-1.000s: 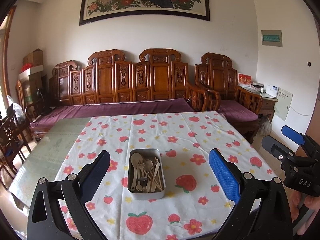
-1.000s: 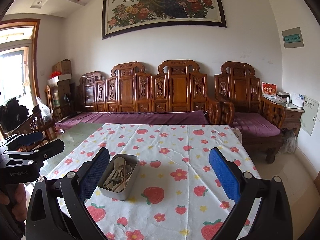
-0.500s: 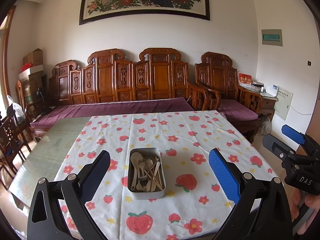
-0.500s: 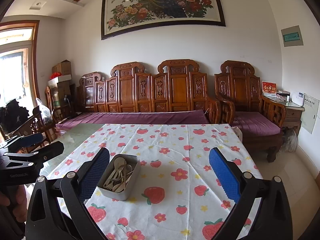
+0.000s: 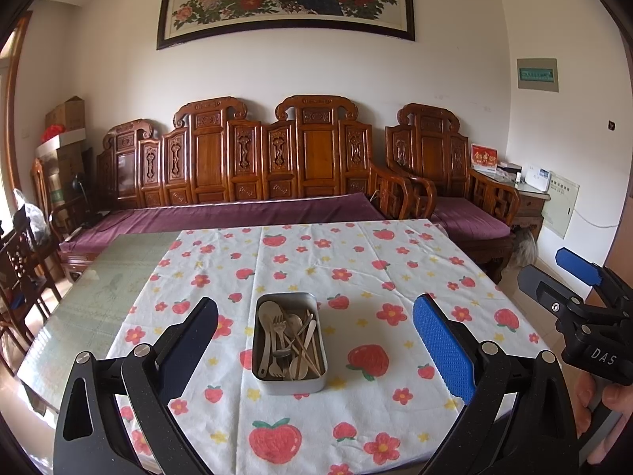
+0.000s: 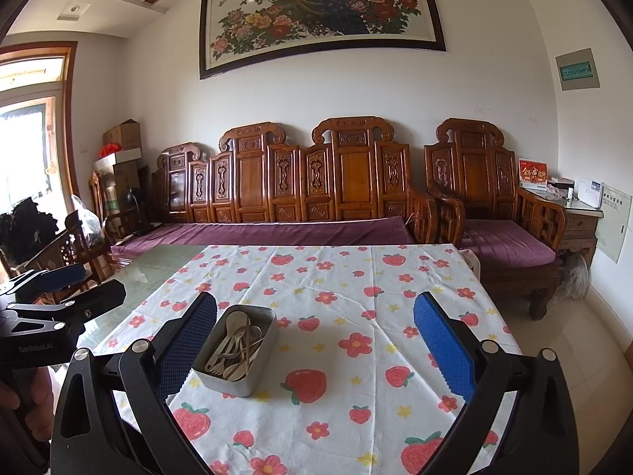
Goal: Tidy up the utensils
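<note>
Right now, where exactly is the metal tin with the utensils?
In the left wrist view the metal tin stands on the strawberry tablecloth, centred between the open left gripper fingers; in the right wrist view it is beside the right gripper left finger.

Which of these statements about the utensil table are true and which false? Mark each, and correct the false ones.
1. The metal tin holds a jumble of utensils. True.
2. The left gripper is shut on a spoon. False: it is open and holds nothing.
3. The tin rests on the strawberry tablecloth. True.
4. The right gripper grips the tin. False: it is open, clear of it.
</note>
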`<state>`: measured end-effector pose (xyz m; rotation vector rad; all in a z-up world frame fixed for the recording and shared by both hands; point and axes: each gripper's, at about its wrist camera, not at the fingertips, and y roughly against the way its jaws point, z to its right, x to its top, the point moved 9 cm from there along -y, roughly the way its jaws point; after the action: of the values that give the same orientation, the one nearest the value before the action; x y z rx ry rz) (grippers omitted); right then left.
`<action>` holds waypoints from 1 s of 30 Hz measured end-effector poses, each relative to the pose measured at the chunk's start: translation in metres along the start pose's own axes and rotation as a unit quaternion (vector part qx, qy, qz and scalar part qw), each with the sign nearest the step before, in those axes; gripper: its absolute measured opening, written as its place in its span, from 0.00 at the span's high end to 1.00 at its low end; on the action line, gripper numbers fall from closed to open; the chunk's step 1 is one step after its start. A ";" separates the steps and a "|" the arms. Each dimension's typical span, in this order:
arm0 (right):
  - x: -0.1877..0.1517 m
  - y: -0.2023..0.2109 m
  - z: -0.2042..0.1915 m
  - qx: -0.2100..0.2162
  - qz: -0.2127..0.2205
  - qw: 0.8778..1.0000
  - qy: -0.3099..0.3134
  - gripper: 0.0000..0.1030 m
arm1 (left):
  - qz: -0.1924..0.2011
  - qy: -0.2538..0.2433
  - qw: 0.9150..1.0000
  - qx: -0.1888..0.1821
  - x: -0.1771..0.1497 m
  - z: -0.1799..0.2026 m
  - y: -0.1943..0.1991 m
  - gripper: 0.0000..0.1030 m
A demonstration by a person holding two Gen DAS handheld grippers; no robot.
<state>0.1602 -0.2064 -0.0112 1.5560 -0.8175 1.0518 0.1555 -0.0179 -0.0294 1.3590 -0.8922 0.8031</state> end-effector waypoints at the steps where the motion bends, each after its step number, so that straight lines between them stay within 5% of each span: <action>1: 0.000 0.000 0.000 0.000 0.000 1.000 0.000 0.03 | 0.000 0.000 1.000 0.000 0.000 0.000 0.000 0.08; 30: -0.001 -0.001 -0.001 -0.001 -0.001 1.000 -0.001 0.03 | 0.003 0.002 1.000 -0.002 0.002 0.002 0.002 0.08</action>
<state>0.1606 -0.2056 -0.0127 1.5562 -0.8183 1.0486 0.1540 -0.0193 -0.0268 1.3517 -0.8957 0.8083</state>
